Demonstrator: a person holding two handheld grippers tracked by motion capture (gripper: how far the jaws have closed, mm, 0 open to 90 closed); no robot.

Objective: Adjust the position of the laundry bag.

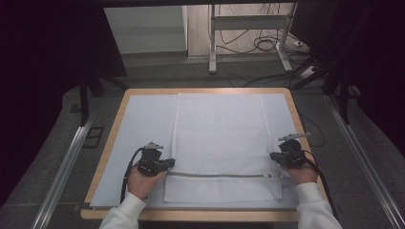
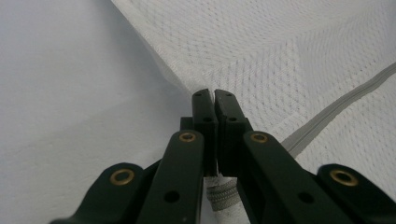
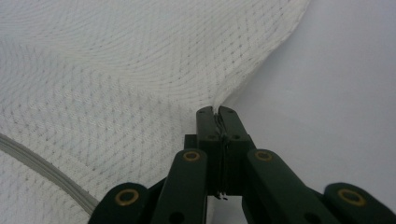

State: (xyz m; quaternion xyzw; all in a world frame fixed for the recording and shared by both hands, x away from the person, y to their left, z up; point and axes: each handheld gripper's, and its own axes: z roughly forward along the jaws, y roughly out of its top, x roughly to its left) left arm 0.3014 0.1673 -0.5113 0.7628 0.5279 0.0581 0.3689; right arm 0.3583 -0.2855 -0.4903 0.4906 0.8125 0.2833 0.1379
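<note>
Left gripper (image 1: 168,163): jaws closed on the left edge of the mesh laundry bag (image 1: 219,138), just above its zipper (image 1: 217,175), judged to keep that side taut. Mesh laundry bag: lies flat and spread on the pale mat (image 1: 143,124) covering the table (image 1: 112,131), zipper near the person; appears empty, contents not discernible. Right gripper (image 1: 273,156): jaws closed, pinching the right edge, mirroring the hold.
</note>
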